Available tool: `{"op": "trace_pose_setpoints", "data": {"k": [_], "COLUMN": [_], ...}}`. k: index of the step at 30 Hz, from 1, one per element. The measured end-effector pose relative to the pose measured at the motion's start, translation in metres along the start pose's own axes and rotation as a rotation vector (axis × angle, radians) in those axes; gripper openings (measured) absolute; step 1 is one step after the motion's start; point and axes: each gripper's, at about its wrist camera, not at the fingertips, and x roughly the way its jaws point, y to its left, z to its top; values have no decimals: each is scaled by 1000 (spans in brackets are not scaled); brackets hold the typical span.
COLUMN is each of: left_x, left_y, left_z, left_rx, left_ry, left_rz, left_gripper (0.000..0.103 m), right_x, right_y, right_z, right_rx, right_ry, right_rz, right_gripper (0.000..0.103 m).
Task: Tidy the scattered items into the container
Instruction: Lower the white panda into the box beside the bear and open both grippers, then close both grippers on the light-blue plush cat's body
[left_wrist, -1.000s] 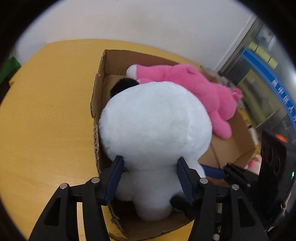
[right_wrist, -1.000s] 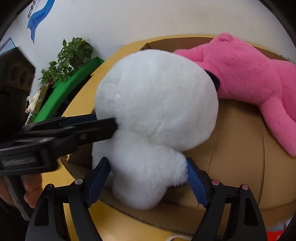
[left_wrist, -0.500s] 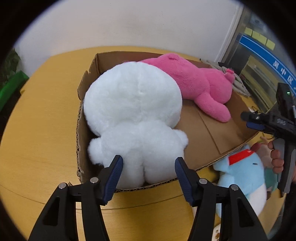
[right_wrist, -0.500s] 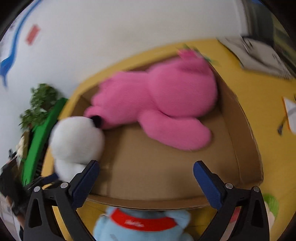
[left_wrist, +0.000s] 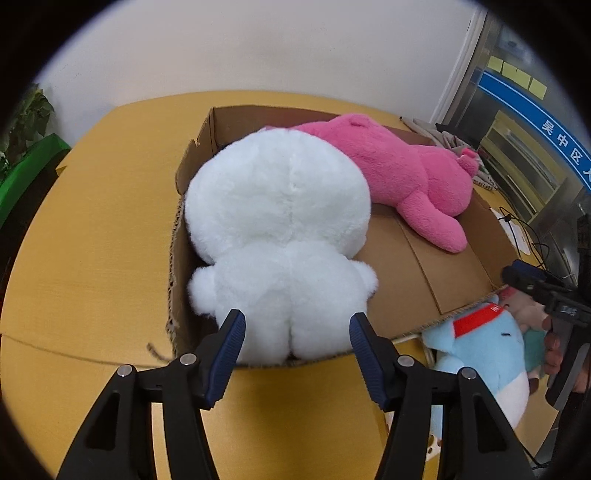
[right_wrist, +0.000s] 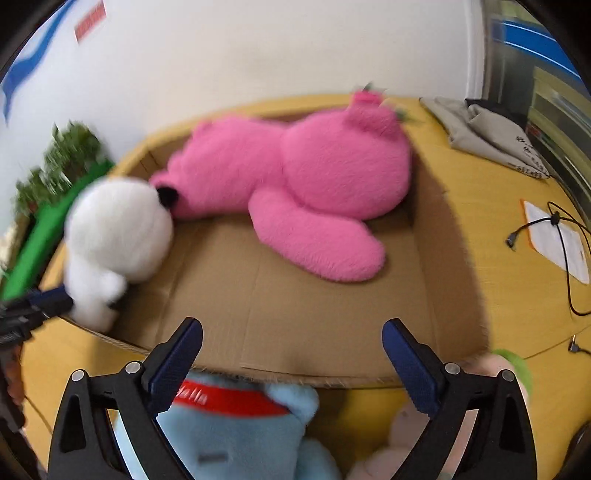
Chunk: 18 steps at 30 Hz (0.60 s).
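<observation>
A big white plush (left_wrist: 280, 236) lies at the left end of the open cardboard box (left_wrist: 436, 266), beside a pink plush (left_wrist: 406, 173). My left gripper (left_wrist: 296, 332) hovers just short of the box's near wall. Its jaws are opening, with the white plush's lower end between them but not pressed. In the right wrist view the white plush (right_wrist: 114, 229) and pink plush (right_wrist: 314, 177) rest in the box (right_wrist: 295, 306). My right gripper (right_wrist: 291, 339) stands wide open and holds nothing, above a light blue plush (right_wrist: 236, 435) with a red band outside the box.
The box sits on a yellow wooden table (left_wrist: 92, 240). A grey cloth (right_wrist: 491, 136), a paper with a black cable (right_wrist: 557, 240) and a pale plush with green (right_wrist: 509, 365) lie to the right. A green planter (left_wrist: 22, 177) stands off the table's left side.
Both grippers let go of the white plush, which now lies in the box. Both pulled back; the right one swung right, opened wide and now hangs over the blue plush.
</observation>
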Motion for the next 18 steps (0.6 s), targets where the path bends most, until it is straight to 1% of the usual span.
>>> {"op": "trace_pose_setpoints", "data": {"k": [2, 3, 4, 5, 6, 8, 9, 11, 13, 14, 15, 16, 18], "left_x": [-13, -18, -19, -19, -18, -10, -4, 6, 11, 13, 15, 17, 16], "left_y": [-6, -10, -15, -21, -28, -42, -50, -65, -73, -76, -78, -81, -84], "left_z": [-8, -13, -17, -20, -26, -35, -40, -51, -56, -57, -58, -59, -59], "left_rx": [-15, -32, -40, -38, -35, -26, -20, -16, -19, -26, -32, -31, -20], "left_ry": [-27, -22, -18, -17, -13, 18, 36, 69, 81, 85, 89, 93, 86], "left_rz": [-41, -95, -149, -178, -195, -231, -254, -282, -302, -321, -339, -349, -350], "left_gripper": [77, 79, 79, 79, 79, 79, 79, 79, 79, 78, 79, 79, 79], "right_x": [-26, -37, -44, -48, -50, -45, -36, -18, -18, -20, -21, -22, -24], "right_y": [-4, -3, 1, 10, 20, 33, 39, 45, 60, 69, 75, 79, 86], "right_z": [-7, -11, -18, -26, -35, -54, -63, -80, -96, -102, -106, -110, -118], "right_rx": [-15, -32, -63, -101, -148, -216, -231, -211, -236, -255, -257, -245, -237], "right_ry": [-37, -44, -41, -31, -20, 11, 42, 109, 90, 85, 85, 87, 106], "right_rz": [77, 128, 171, 194, 199, 174, 166, 187, 165, 175, 208, 260, 356], "right_gripper": [103, 103, 103, 103, 103, 103, 103, 103, 103, 103, 103, 103, 103]}}
